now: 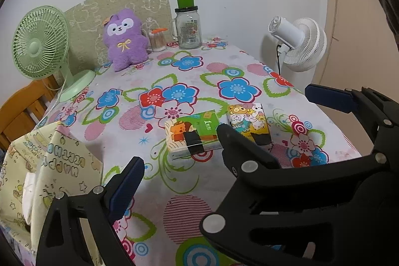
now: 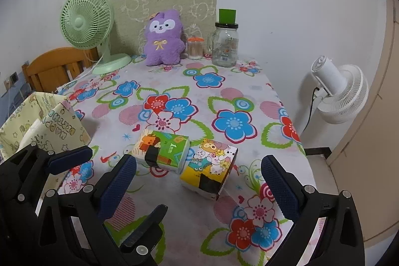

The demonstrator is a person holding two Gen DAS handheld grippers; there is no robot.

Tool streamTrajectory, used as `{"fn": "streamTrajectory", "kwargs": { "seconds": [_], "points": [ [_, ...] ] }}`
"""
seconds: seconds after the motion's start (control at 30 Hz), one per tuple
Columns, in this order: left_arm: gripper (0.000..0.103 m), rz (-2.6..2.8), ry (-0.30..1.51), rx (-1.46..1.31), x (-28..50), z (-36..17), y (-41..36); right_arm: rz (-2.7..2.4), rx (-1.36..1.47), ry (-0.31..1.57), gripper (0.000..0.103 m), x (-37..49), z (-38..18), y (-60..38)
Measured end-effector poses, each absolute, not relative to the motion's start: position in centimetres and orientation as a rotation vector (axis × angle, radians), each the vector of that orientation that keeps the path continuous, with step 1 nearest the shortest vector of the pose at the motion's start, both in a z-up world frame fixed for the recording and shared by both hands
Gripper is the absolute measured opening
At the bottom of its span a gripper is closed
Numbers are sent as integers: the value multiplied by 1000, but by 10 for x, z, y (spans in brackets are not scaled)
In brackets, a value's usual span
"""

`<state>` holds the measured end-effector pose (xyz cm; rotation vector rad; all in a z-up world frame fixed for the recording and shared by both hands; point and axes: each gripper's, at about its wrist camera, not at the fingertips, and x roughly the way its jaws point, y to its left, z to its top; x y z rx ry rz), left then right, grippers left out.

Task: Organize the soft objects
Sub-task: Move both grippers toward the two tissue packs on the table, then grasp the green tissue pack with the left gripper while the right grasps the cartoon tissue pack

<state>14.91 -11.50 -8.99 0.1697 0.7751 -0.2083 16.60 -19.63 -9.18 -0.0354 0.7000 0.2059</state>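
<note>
Now both hand-held grippers, left (image 1: 179, 151) and right (image 2: 199, 181), gape wide and empty over the counter (image 2: 249, 91); straddle green tissue pack (image 2: 163, 150) and yellow tissue pack (image 2: 212, 166) squarely, squeezing gently, gift bag (image 2: 45, 126) left.

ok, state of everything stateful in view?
left tool: open, nothing between its fingers
right tool: open, above the yellow pack, not touching
green pack: flat on table, taped, touching yellow pack
yellow pack: flat on table, taped
plush: upright against back mat
jar: upright, lid on
gift bag: open
</note>
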Motion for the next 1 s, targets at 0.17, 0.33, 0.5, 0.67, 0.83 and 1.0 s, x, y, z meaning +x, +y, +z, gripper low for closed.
{"fn": "streamTrajectory", "kwargs": {
  "seconds": [0.17, 0.33, 0.5, 0.67, 0.83, 1.0],
  "points": [
    [95, -229, 785, 180, 156, -97, -119, 198, -28, 729, 101, 176, -103, -199],
    [95, -229, 805, 172, 165, -103, -120, 199, -15, 746, 101, 185, -111, -203],
    [95, -225, 831, 170, 175, -111, -121, 201, -9, 787, 101, 196, -120, -203],
    [95, -231, 852, 168, 184, -116, -122, 198, 0, 807, 101, 205, -126, -205],
    [95, -217, 869, 173, 190, -119, -123, 202, -8, 828, 91, 212, -130, -202],
    [95, -208, 884, 179, 194, -122, -124, 216, 28, 888, 72, 221, -140, -204]
  ]
}}
